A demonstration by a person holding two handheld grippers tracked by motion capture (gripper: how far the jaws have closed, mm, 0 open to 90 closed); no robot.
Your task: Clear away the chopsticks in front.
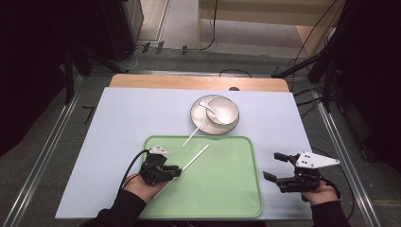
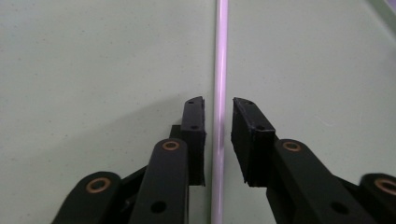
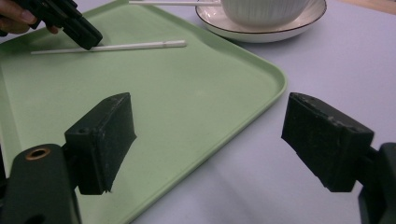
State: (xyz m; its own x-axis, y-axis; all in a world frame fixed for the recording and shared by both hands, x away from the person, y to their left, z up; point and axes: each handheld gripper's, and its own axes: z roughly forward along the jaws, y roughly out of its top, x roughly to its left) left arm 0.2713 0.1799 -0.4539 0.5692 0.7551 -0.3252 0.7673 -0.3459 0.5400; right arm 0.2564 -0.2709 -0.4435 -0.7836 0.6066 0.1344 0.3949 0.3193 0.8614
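We have our left gripper (image 1: 176, 171) down on the pale green plastic tray (image 1: 227, 189), its black fingers (image 2: 195, 128) set narrowly on either side of a long thin white stick (image 2: 218, 93), most likely a chopstick. In the left gripper view a sliver of tray shows between each pad and the stick, so the fingers bracket it without pressing; it lies flat on the tray, running diagonally from near our left hand (image 1: 142, 187) up toward the tray's far edge. A second white stick (image 1: 194, 132) leans from the white saucer with a dark rim (image 1: 201, 124) down onto the tray's far rim, so it is half on each. On that saucer sits a white ribbed bowl (image 1: 223, 111) with a white spoon (image 1: 208, 108) resting in it. Our right gripper (image 1: 274, 166) hovers at the tray's right edge, above the pale lilac sheet that covers the desk (image 1: 113, 142), its fingers (image 3: 100, 140) spread wide with nothing between them. We judge the work to be about half done at best: one stick looks placed on the tray, while the other, and perhaps the bowl, saucer and spoon, remain outside it. Whether the first stick is being let go or picked up we cannot tell.
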